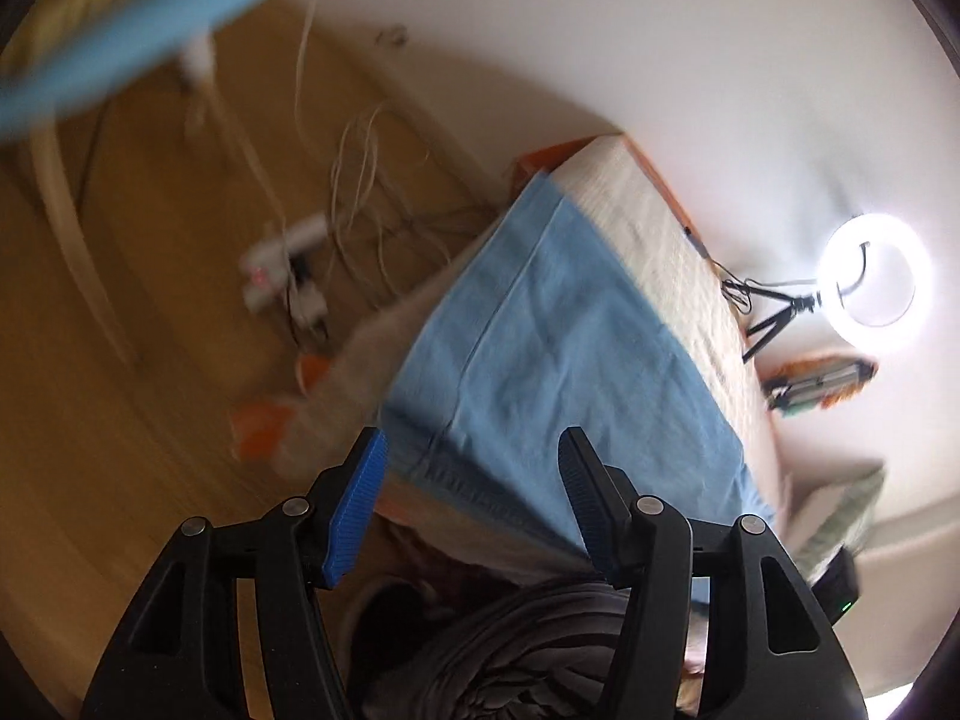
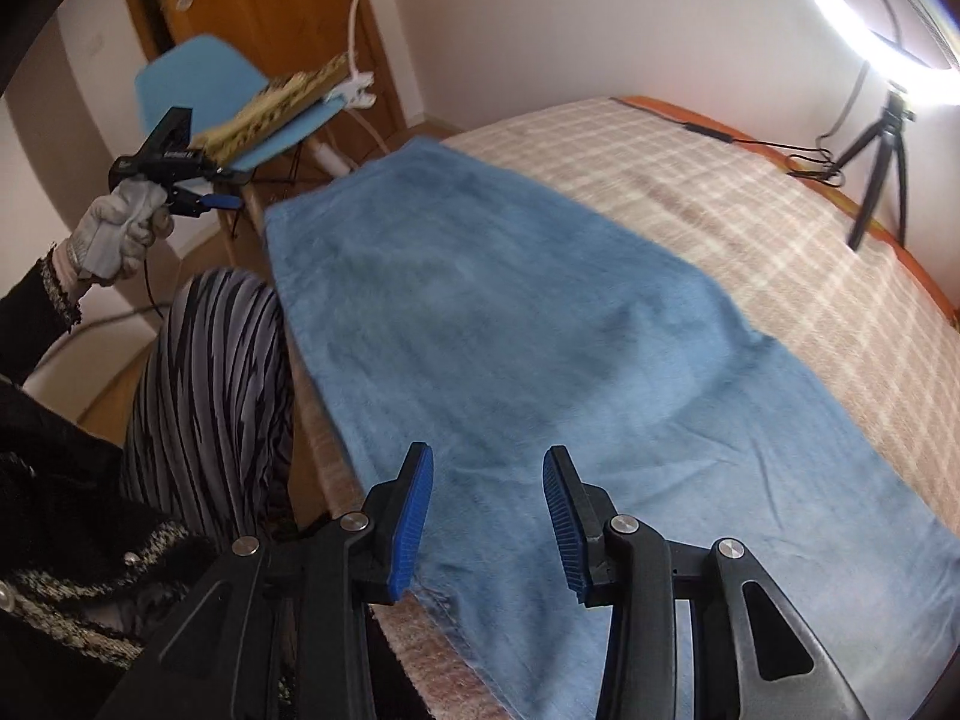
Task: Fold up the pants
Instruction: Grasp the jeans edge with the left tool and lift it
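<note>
A blue cloth (image 2: 540, 330) lies spread flat along the near side of a bed with a beige checked cover (image 2: 750, 204); it also shows in the left wrist view (image 1: 558, 348). I cannot tell if it is the pants. My right gripper (image 2: 487, 468) is open and empty, just above the cloth's near end. My left gripper (image 1: 474, 450) is open and empty, held in the air beside the bed; it shows in the right wrist view (image 2: 225, 202) at the far left, away from the cloth.
A blue chair (image 2: 198, 84) with a patterned fabric pile (image 2: 270, 108) and a clip lamp (image 2: 360, 90) stands past the bed's far corner. A ring light on a tripod (image 2: 882, 150) stands on the bed's far right. Cables and a power strip (image 1: 288, 264) lie on the wooden floor.
</note>
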Motion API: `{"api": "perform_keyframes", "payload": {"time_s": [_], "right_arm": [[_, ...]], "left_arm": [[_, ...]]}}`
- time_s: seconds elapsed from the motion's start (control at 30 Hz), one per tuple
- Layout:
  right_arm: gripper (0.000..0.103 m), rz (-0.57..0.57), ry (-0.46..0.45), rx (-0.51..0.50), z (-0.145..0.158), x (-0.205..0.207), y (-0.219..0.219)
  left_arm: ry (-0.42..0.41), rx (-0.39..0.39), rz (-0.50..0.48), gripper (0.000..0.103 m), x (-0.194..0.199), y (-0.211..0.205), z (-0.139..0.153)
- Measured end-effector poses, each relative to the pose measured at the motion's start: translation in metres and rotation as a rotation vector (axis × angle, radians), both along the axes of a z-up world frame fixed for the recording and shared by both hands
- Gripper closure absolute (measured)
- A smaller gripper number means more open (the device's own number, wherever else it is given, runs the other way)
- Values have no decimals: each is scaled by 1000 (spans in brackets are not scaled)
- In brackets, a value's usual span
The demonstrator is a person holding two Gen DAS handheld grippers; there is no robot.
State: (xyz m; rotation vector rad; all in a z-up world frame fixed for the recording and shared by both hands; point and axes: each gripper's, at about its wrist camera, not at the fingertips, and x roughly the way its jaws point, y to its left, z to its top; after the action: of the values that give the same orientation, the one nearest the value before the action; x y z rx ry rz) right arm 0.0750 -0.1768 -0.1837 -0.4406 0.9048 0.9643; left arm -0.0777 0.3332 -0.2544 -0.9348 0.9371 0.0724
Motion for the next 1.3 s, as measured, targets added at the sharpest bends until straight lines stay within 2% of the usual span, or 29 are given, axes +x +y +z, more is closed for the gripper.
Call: {"api": "perform_keyframes", "payload": {"time_s": [0.1, 0.27, 0.4, 0.5, 0.6, 0.7, 0.83, 0.9, 0.93, 1.07, 1.3], "right_arm": [[63, 43, 29, -45, -17, -4, 10], [66, 34, 52, -130, -36, -1, 10], [66, 12, 64, -120, -35, 3, 3], [65, 6, 60, -120, -36, 1, -1], [65, 3, 56, -117, -36, 0, -2], [65, -6, 56, -110, -36, 2, -3], [64, -17, 62, -102, -35, 4, -4], [63, -19, 59, -103, -35, 4, -5], [63, -20, 59, -103, -35, 4, -6], [61, -32, 69, -93, -34, 4, -10], [60, -77, 93, -67, -28, 9, -19]], "left_arm": [[3, -59, 34, 44, -3, -5, -21], [-71, -176, 162, 44, -7, 4, -41], [-98, -189, 174, 44, -2, 3, -37], [-152, -185, 175, 45, 0, 0, -30], [-177, -142, 173, 45, 3, -4, -19], [-124, -58, 155, 45, 13, -10, -18], [-71, -14, 176, 47, 24, -11, -22], [-74, 22, 194, 66, 26, -11, -20], [-73, 46, 200, 91, 27, -11, -18], [-105, 111, 167, 91, 34, -16, -4], [-205, 338, 6, 91, 56, -59, 48]]}}
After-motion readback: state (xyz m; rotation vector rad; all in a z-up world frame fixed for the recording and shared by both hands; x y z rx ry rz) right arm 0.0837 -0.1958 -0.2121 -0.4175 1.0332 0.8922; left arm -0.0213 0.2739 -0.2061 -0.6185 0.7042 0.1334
